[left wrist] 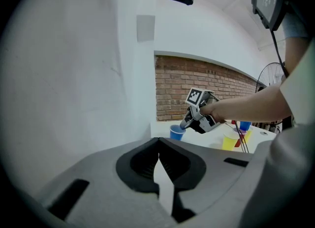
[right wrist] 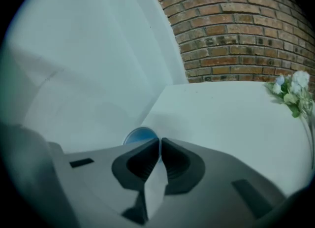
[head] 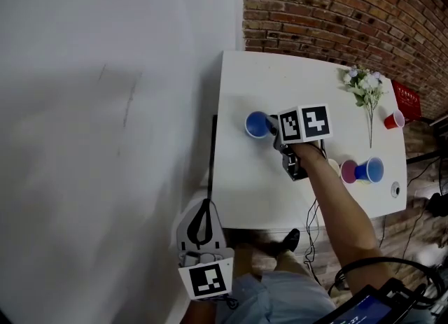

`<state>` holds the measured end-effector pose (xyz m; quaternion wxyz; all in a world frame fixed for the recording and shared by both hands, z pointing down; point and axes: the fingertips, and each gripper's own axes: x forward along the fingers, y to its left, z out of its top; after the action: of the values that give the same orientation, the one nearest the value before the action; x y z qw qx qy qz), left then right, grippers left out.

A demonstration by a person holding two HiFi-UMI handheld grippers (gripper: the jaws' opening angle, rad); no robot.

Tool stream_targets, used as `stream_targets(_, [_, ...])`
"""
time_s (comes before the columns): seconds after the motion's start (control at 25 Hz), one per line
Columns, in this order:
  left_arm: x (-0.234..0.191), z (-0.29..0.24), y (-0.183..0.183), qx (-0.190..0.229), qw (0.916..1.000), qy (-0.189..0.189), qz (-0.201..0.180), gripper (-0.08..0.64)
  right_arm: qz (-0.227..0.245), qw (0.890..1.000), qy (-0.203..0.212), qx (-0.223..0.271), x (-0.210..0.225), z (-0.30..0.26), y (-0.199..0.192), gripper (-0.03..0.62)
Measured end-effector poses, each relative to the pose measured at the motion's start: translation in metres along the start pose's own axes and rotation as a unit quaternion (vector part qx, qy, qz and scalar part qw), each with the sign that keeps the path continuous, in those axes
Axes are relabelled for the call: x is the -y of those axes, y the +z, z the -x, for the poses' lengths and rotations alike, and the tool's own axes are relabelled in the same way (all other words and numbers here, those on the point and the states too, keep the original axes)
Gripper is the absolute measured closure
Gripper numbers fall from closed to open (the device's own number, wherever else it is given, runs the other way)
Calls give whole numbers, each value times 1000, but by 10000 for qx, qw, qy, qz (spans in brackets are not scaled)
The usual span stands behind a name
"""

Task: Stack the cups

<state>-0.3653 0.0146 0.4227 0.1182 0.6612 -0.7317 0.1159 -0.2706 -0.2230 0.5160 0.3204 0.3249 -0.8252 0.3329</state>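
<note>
The right arm (head: pixel 336 196) is stretching in from 5 o'clock, its right tool (head: pixel 271 131) tilting down and clenching the rim of the upright blue cup (head: pixel 255 124) at the tabletop's (head: pixel 245 182) 9 o'clock side, while the left tool (head: pixel 207 208) is hovering clenched and empty at 7 o'clock.

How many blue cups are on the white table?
2. One blue cup stands left of the table's middle, its rim in the right gripper. The other blue cup is beside the pink cup near the right edge. The arm may hide more.
</note>
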Motion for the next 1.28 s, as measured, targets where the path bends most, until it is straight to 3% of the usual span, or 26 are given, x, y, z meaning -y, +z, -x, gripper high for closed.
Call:
stream_targets(0.2, [9,3,5,110,9999,-32,-48,551,290,9990,330,-36,-20,31,2,568])
stream_targets(0.44, [49,32,33,361,9993,-6,-119,551,624,9951,762,11,-42,107,-3,569])
stream_targets(0.96, [145,48,52,904,9945,-390,-371,551,975,9946,326,156,29,220,-32,569])
stream_targets(1.28, [180,46,54,909,9931,-605,-423,551,944,9955,-31,-20,81,248,-59,569])
